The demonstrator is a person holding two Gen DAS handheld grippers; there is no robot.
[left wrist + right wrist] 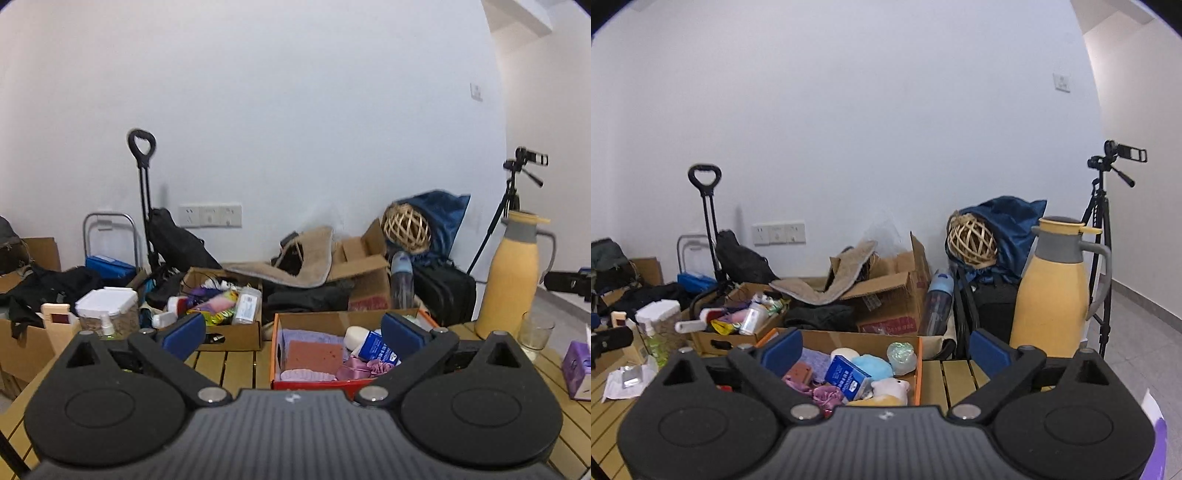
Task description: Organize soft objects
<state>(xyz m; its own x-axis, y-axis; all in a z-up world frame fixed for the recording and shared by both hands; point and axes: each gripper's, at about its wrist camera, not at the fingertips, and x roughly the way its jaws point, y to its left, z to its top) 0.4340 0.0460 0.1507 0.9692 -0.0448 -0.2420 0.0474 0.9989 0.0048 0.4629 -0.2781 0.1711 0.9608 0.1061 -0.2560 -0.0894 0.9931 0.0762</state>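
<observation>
both the left gripper [293,334] and right gripper [886,350] gape wide, empty, above the orange box [275,354] whose long axis runs away from them.

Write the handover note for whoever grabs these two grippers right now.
Left gripper: open, empty, held above the slatted table, facing the orange-rimmed box.
Right gripper: open, empty, over the same box.
In the box: lilac towel, reddish sponge, pink scrunchie, light blue plush, white plush toy, plus a blue-and-white pack.
A second cardboard box to the left holds mixed clutter.
Done: several soft items already sit in the box.
Left: check the second box for further soft items; I cannot identify any from here. Nothing is gripped, so start fresh.
</observation>
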